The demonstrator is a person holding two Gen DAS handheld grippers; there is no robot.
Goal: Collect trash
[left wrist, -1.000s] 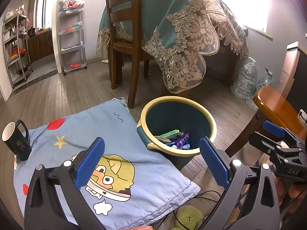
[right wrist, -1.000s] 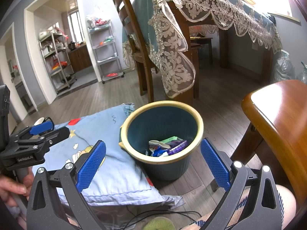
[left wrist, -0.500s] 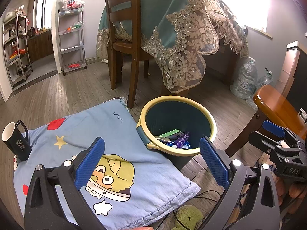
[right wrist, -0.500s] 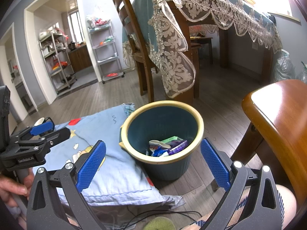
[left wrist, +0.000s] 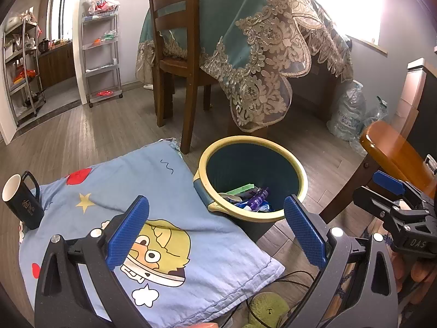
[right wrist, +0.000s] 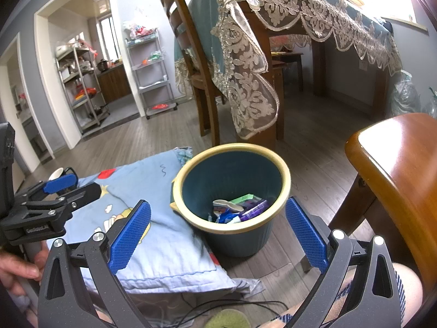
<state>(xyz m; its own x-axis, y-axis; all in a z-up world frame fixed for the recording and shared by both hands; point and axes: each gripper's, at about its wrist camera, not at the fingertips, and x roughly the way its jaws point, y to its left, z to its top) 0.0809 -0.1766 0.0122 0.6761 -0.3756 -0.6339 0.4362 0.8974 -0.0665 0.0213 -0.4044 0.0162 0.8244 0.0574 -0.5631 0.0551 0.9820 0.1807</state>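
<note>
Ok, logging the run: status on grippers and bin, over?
Left gripper open, empty. Right gripper open, empty. Bin upright, wrappers inside. Nothing in the way.

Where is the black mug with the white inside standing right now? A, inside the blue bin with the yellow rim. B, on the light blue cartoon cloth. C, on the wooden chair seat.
B: the black mug stands upright on the far left corner of the light blue cartoon cloth, apart from the blue bin.

grey wood-plank floor (left wrist: 103, 125), pale grey walls (left wrist: 128, 27). dining table under a teal cloth with lace trim (left wrist: 245, 35), dark wooden chair (left wrist: 174, 41) tucked in, metal shelving racks (left wrist: 101, 54) by the doorway, blown-out bright window (left wrist: 341, 2).
</note>
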